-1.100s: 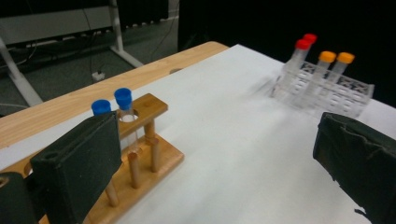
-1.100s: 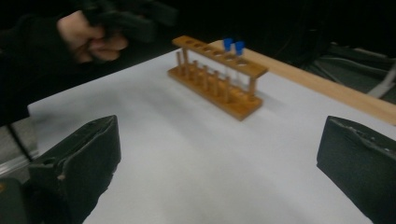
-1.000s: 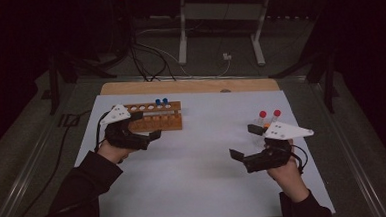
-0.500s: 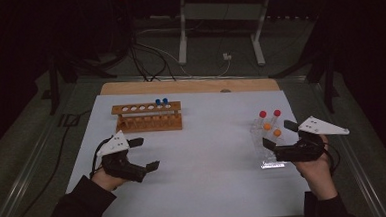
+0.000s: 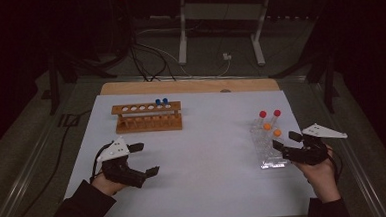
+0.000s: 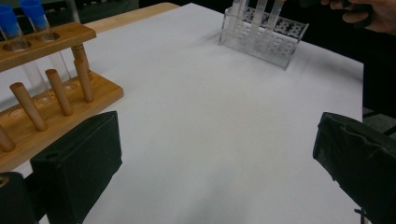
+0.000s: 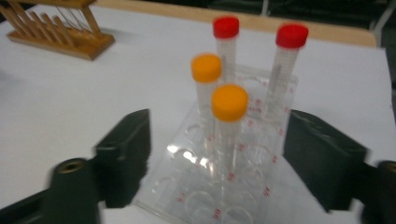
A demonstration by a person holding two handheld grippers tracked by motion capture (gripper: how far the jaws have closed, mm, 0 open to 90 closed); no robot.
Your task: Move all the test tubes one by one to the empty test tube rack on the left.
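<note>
A wooden tube rack [image 5: 148, 117] stands at the back left of the white sheet and holds two blue-capped tubes [image 5: 161, 102]. At the right stands a clear plastic rack [image 5: 267, 149] holding two red-capped tubes [image 5: 263, 114] and two orange-capped tubes [image 5: 266, 126]. My left gripper [image 5: 146, 158] is open and empty, in front of the wooden rack [image 6: 60, 93] and apart from it. My right gripper [image 5: 285, 142] is open at the clear rack's near right end. In the right gripper view its jaws stand wide on either side of the clear rack [image 7: 196, 196], nearest an orange-capped tube [image 7: 229, 101].
The white sheet [image 5: 208, 152] covers a wooden table, whose bare strip [image 5: 190, 85] shows at the back. Cables and a metal stand's legs lie on the floor beyond. In the left gripper view the other hand [image 6: 369, 11] sits behind the clear rack [image 6: 264, 37].
My left gripper has drawn back from the wooden rack toward the near edge. My right gripper has moved right, uncovering the clear rack and its tubes. Both are nearly still over the last half second.
</note>
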